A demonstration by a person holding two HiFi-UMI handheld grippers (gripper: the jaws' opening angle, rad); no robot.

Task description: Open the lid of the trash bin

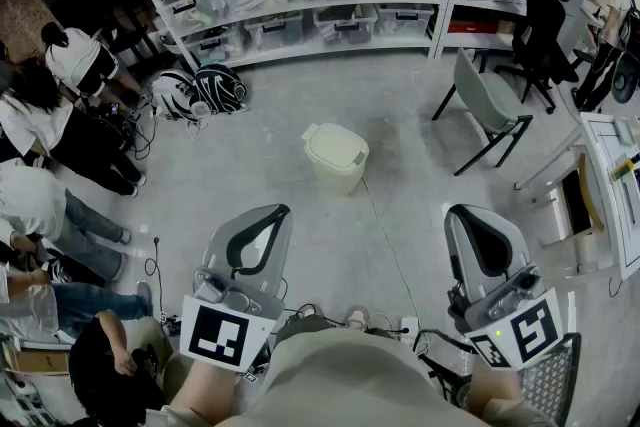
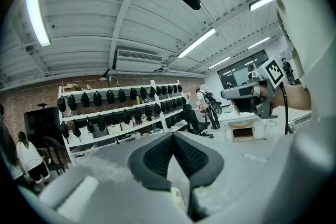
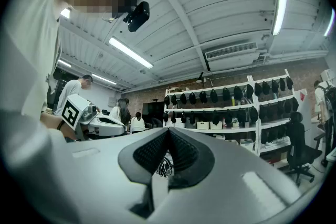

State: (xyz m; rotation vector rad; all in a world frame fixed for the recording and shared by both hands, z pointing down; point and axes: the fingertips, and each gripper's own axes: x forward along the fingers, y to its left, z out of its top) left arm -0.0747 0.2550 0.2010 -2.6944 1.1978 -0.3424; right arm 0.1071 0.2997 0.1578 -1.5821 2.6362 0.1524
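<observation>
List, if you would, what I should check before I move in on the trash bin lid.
1. Lid down on the trash bin: ok, it sits shut.
2. Left gripper free: ok, fingers together on nothing.
3. Right gripper free: ok, fingers together on nothing.
4. Grippers at the lid: not ok, both hang near the person's body, apart from the bin.
5. Way to the bin: not ok, a thin cable lies on the floor between.
6. How the lid releases: cannot tell from here.
</observation>
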